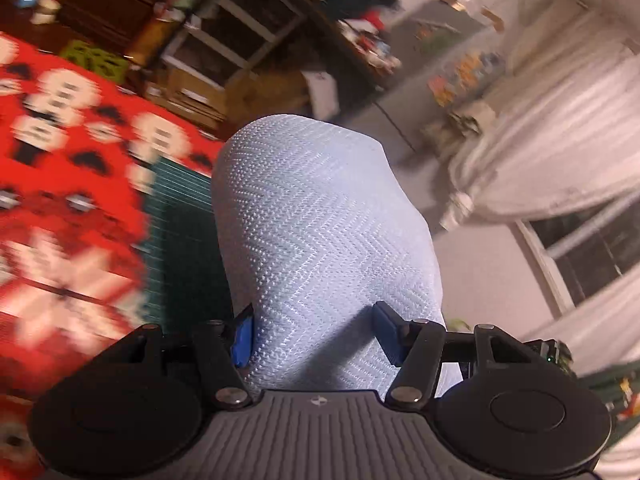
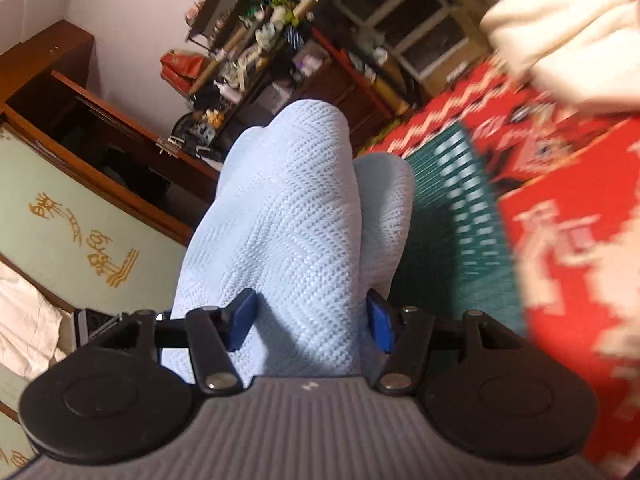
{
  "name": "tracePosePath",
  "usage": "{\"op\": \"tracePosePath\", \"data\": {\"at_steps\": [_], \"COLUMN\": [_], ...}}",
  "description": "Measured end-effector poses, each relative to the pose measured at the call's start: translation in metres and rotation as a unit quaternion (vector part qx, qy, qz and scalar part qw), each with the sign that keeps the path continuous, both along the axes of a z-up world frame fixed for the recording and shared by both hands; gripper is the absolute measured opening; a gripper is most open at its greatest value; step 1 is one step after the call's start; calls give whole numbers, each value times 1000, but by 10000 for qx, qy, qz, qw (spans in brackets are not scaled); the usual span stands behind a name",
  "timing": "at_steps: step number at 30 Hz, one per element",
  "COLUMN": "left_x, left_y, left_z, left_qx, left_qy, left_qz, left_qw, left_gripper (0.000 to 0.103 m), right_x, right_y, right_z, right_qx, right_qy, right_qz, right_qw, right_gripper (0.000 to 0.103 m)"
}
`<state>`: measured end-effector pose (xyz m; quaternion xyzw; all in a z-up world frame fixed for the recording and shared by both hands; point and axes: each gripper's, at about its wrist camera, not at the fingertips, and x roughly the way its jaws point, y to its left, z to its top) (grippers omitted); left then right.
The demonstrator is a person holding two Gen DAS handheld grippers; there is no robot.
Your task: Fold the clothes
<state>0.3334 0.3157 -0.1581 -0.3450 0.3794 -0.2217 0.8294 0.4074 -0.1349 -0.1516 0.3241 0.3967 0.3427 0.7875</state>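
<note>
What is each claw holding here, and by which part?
Both the left claw and the right claw pinch a light blue knitted garment, each on a bunched fold; which part of it cannot be told.

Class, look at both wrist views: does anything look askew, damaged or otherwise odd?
Nothing stands out. Each gripper, left and right, holds the light blue cloth bunched between its fingers. Motion blur hides detail on the red cover.

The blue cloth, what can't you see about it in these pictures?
- Light blue knit cloth: its kind and full shape. In both wrist views it fills the middle and hangs past the left gripper and right gripper.
- Red patterned cover: its print, smeared by motion blur in both views.
- White fluffy thing: cut off by the right view's edge.
</note>
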Motion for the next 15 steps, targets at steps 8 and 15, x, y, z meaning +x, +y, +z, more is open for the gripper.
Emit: {"op": "tracePosePath", "data": {"at_steps": [8, 15], "left_x": [6, -29], "left_y": [62, 46], "left_z": [-23, 15], "left_qx": [-40, 1190], "left_qy": [181, -665], "left_qz": [256, 298], "left_qw": [9995, 9902], "left_gripper": [56, 56], "right_x": [38, -1], "right_y": [66, 74], "right_z": [-28, 6], "right_qx": [-60, -944], "right_qy": [104, -665], "right_qz": [52, 144], "right_qw": [9999, 9932], "right_gripper": [70, 77]}}
